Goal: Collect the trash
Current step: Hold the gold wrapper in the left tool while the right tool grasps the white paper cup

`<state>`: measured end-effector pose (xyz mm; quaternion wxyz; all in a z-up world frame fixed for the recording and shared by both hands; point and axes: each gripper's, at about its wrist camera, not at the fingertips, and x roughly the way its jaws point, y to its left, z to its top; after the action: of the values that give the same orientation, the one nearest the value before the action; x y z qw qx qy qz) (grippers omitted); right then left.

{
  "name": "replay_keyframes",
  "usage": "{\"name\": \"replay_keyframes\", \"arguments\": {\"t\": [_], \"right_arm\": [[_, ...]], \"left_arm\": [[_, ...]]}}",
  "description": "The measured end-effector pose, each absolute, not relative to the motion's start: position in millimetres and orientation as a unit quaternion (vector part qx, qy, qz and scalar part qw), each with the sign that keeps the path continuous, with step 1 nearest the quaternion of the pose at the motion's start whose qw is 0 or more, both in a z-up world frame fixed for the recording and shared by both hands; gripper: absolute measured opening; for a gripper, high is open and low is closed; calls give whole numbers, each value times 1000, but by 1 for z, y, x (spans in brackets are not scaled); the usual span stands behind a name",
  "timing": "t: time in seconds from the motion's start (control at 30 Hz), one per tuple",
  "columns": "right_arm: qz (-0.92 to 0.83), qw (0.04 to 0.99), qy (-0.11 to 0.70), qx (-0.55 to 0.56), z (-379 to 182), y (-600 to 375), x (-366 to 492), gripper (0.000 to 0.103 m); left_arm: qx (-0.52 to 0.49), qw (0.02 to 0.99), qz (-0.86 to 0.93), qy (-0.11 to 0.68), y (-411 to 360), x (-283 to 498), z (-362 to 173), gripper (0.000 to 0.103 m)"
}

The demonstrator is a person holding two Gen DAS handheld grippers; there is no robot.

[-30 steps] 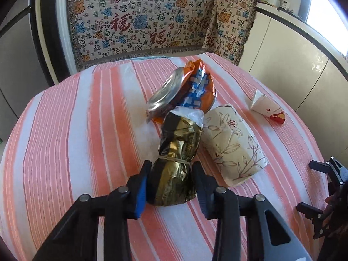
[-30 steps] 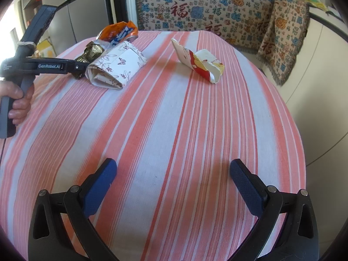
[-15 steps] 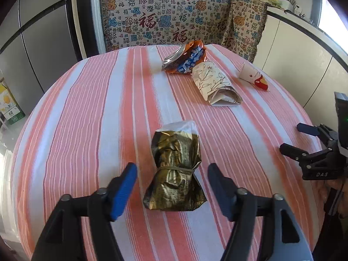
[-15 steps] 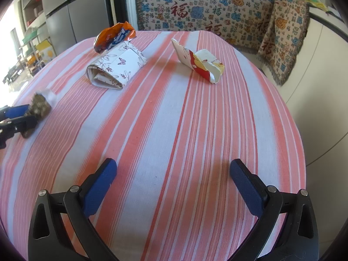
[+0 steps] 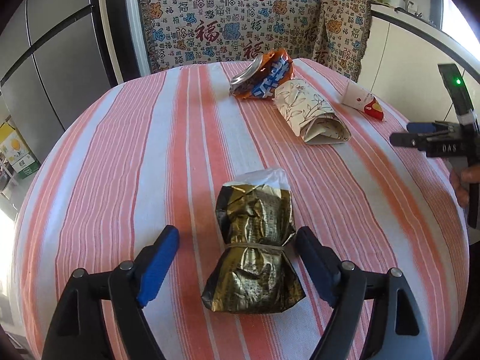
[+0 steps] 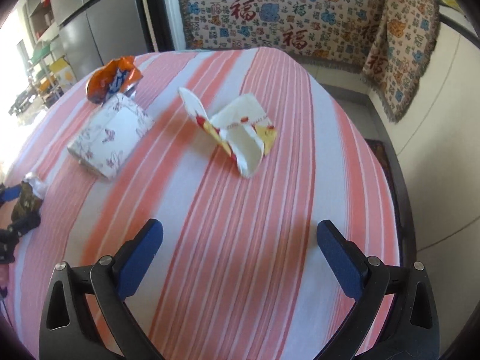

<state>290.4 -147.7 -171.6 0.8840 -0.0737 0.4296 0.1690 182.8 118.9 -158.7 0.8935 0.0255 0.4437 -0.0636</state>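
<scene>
A crumpled gold foil bag (image 5: pixel 255 249) tied with a rubber band lies on the striped tablecloth (image 5: pixel 135 162) between the fingers of my left gripper (image 5: pixel 240 265), which is open around it without gripping. It shows at the left edge of the right wrist view (image 6: pixel 27 202). Farther back lie an orange snack bag (image 5: pixel 264 78), a floral paper roll (image 5: pixel 312 114) and a torn white and red paper carton (image 5: pixel 361 102). My right gripper (image 6: pixel 240 258) is open and empty over the cloth, short of the carton (image 6: pixel 237 132).
The round table ends close on the right (image 6: pixel 393 198). A patterned throw (image 5: pixel 234 27) covers the bench behind the table. Grey cabinet doors (image 5: pixel 51 60) stand at the left. The right gripper also shows at the right edge of the left wrist view (image 5: pixel 432 142).
My left gripper dragged the gold bag toward the near edge, away from the other trash, then opened. My right gripper has moved forward toward the carton.
</scene>
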Motion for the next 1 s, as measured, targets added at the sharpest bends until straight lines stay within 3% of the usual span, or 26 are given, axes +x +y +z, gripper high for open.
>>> {"name": "replay_keyframes", "arguments": {"t": [0.13,0.2,0.27,0.3,0.33,0.37,0.53,0.73,1.0], "right_arm": [[199,877,407,-161,-156,-116,303,101],[196,861,425,-199,-162,-101,314,95],[187,856,433,-211,-168,-96,323,71],[189,855,438,-205,-170,-97,327,62],[189,855,441,-197,-170,-98,329,29],[190,857,442,-184,-167,-101,330,8],[228,866,431,-110,-143,-121,299,6],[269,861,428,-49,-121,-154,244,6],[274,854,439,44,-118,-226,189,6]], "left_arm": [[12,893,-74,443,124,181,-154,82],[3,894,-81,440,127,181,-150,82],[-1,893,-83,441,130,182,-147,80],[0,893,-85,441,130,181,-145,68],[2,892,-89,444,129,181,-144,59],[3,889,-93,448,128,181,-144,36],[-23,891,-99,442,130,174,-137,27],[-52,896,-130,421,108,159,-118,27],[-43,887,-203,413,20,149,-100,27]]}}
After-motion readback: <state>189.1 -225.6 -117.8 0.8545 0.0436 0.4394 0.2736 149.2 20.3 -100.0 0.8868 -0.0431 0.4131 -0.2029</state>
